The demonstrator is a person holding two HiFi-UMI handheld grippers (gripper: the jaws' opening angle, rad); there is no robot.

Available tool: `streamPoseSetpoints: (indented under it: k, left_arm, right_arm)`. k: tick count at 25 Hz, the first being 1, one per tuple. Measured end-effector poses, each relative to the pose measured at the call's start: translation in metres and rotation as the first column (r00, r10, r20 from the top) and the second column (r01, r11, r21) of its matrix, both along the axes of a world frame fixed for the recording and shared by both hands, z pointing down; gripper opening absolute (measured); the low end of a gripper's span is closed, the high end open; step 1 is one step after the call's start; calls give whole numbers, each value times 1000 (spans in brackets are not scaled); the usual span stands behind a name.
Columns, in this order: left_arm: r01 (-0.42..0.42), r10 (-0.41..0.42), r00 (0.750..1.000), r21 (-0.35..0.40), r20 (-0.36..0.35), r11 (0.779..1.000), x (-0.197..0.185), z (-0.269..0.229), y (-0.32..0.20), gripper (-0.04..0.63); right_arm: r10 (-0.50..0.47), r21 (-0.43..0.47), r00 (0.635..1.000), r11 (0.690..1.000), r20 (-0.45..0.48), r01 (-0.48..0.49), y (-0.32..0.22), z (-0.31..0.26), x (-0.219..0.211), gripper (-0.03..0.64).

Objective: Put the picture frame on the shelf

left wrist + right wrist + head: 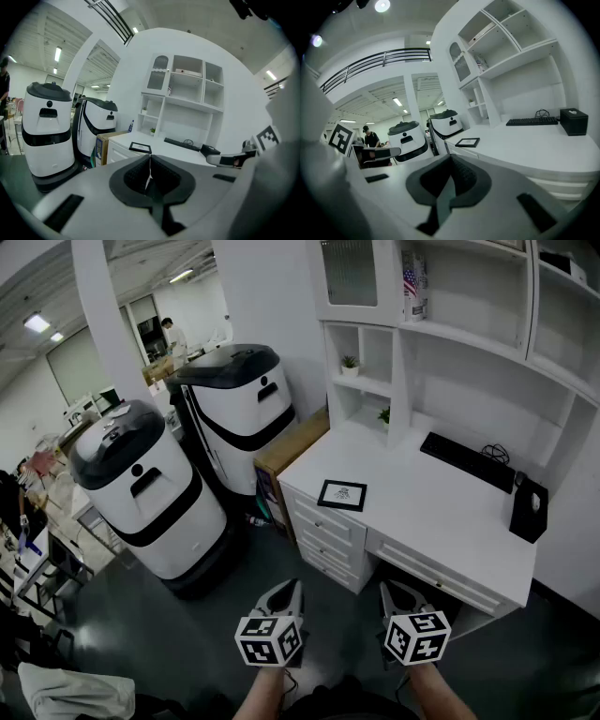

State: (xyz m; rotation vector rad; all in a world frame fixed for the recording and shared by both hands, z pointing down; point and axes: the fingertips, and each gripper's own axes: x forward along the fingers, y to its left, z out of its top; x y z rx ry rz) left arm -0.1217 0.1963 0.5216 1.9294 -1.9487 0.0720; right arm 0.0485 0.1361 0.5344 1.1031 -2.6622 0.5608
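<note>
I am holding the left gripper (284,594) and right gripper (396,596) with fingers pressed together, pinching nothing. The picture frame (342,495) is lying flat near the desk's (427,514) front left corner.

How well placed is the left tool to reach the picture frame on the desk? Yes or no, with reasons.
Probably yes: the picture frame lies alone near the front of the desk, with nothing between it and the left tool, which is shut, empty and short of the edge.
</note>
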Motion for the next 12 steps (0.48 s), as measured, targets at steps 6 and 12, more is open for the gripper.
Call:
streamPoseSetpoints:
  k: [6, 12]
  left_arm:
    - [23, -23, 1000, 7, -5, 1000, 4, 2, -1, 16]
    - [37, -37, 999, 18, 11, 999, 6, -2, -4, 18]
  right_arm:
    - [-14, -8, 1000, 1000, 10, 14, -4, 3, 6, 0]
    - [-33, 10, 999, 999, 42, 33, -10, -2, 6, 2]
